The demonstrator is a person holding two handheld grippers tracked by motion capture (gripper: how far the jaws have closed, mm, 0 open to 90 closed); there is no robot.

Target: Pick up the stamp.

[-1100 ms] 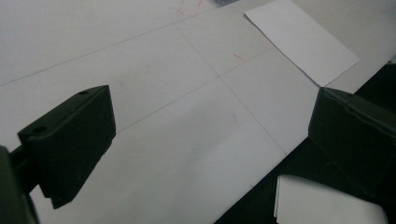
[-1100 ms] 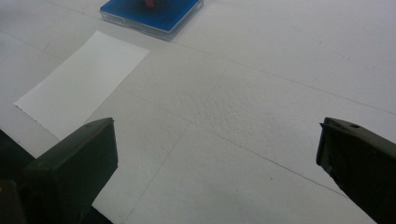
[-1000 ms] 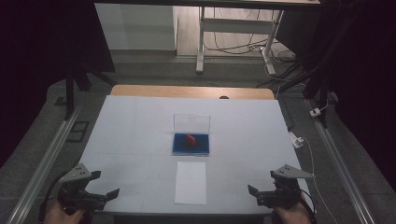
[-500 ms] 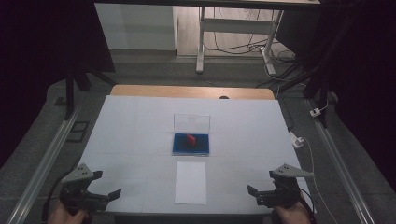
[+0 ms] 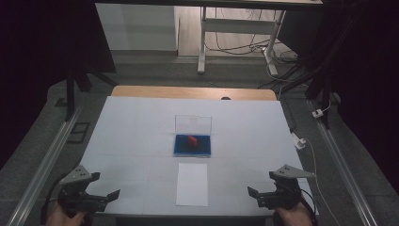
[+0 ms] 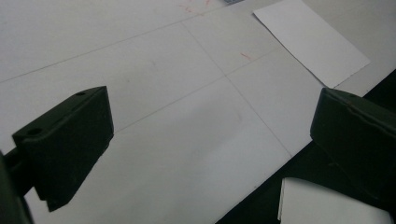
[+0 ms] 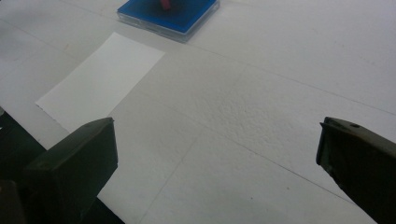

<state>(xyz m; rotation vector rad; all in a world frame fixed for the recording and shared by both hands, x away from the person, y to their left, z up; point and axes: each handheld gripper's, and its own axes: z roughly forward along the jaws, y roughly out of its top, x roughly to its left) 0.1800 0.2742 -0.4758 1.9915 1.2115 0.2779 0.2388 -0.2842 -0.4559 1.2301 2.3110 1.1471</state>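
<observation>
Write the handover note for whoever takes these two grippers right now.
Left gripper: open, holds nothing, at the table's near left corner.
Right gripper: open, holds nothing, at the near right corner.
Things: white paper sheet lies flat near the front edge, midway between the grippers. Behind it is the blue tray with a small red piece on it and a clear lid standing at its back.
Done: nothing gripped yet.
Left: probably reach for the sheet or the tray.

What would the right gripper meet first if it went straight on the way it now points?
Probably the bare white table top. The right gripper, jaws open, points down across it; the sheet of paper and the blue case lie off to one side, though depth is unclear.
</observation>
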